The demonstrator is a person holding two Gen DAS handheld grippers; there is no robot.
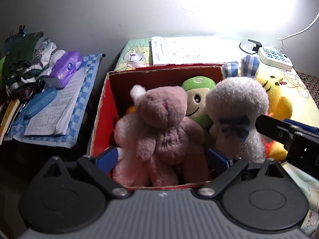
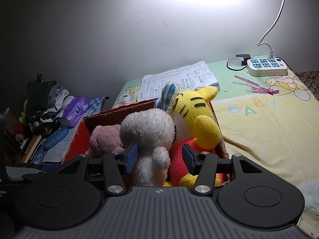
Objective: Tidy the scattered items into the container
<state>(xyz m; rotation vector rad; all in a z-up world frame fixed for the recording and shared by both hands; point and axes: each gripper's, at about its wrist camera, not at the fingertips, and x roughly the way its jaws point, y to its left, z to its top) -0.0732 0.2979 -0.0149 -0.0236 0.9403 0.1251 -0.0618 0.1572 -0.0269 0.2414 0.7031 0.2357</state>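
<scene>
A red cardboard box (image 1: 159, 68) stands on the bed, full of soft toys. A pink bear (image 1: 159, 123) sits upright at its front, between the wide-apart blue pads of my left gripper (image 1: 163, 155). That gripper is open, and its right pad stands clear of the bear. Behind the bear are a green-capped doll (image 1: 197, 97) and a yellow tiger (image 2: 199, 115). My right gripper (image 2: 159, 157) is shut on the body of a white rabbit (image 2: 147, 127) with checked ears. The rabbit is upright at the box's right side. One right-gripper finger (image 1: 267, 128) shows beside the rabbit's bow.
A stack of written papers (image 1: 189, 49) and a white power strip (image 2: 267, 66) with its cable lie behind the box. A pink wrapper (image 2: 257, 88) lies on the baby-print sheet (image 2: 259, 129). To the left, a side table holds a purple tissue pack (image 1: 65, 67), a blue case (image 1: 39, 101), papers and clothes.
</scene>
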